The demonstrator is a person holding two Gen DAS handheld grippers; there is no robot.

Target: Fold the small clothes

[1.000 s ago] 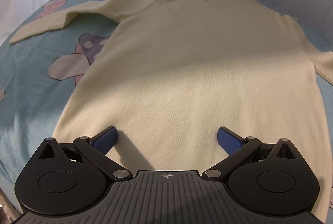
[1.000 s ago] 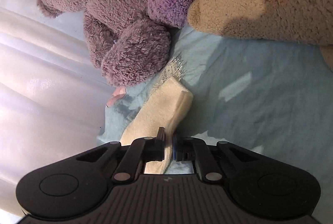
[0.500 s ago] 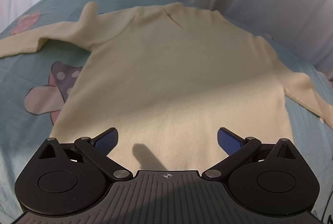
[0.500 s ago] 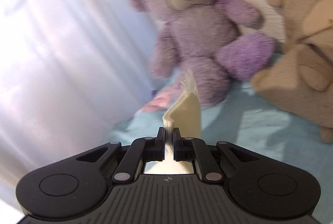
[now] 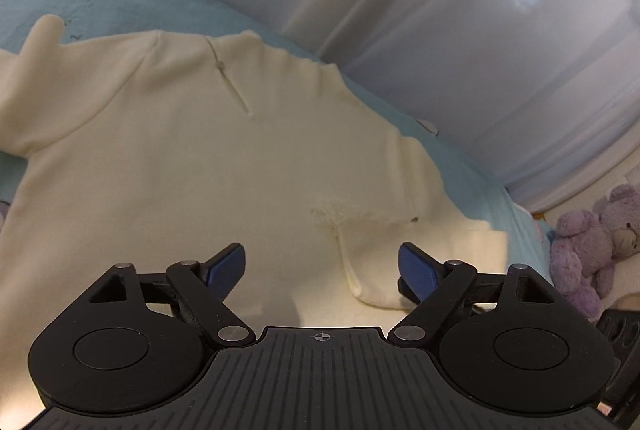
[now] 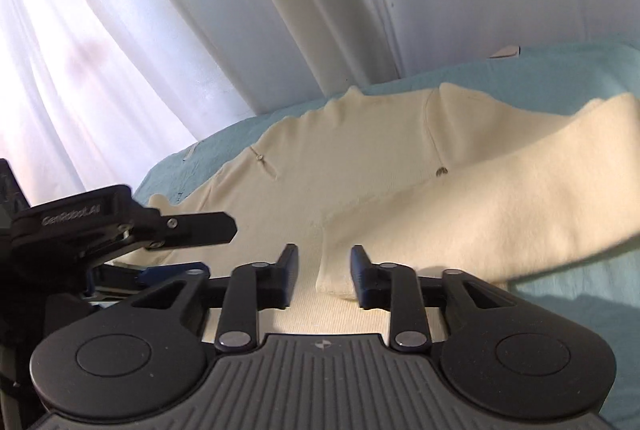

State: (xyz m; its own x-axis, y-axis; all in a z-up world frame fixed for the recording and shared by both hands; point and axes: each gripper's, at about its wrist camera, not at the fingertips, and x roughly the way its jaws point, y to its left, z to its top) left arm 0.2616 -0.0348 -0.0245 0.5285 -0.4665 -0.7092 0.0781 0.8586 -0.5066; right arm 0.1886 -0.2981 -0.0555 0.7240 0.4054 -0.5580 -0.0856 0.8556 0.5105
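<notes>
A cream long-sleeved top [image 5: 192,166] lies flat on the teal bed sheet [image 5: 100,2], back up. Its right sleeve [image 6: 500,198] is folded across the body, with the cuff end [image 5: 376,270] lying on the top's lower part. My left gripper [image 5: 320,266] is open and empty, low over the hem. My right gripper [image 6: 324,270] is open, its fingers apart on either side of the sleeve cuff [image 6: 336,278]. The left gripper's body [image 6: 100,230] shows at the left in the right wrist view.
White curtains [image 5: 440,10] hang behind the bed. A purple teddy bear [image 5: 588,242] sits at the far right on the bed. The top's left sleeve [image 5: 24,70] stretches out to the left. The sheet [image 6: 580,330] lies bare to the right of the top.
My right gripper carried the sleeve from beside the teddy bears over onto the top's body and opened, letting it go. My left gripper stayed open and moved right along the hem.
</notes>
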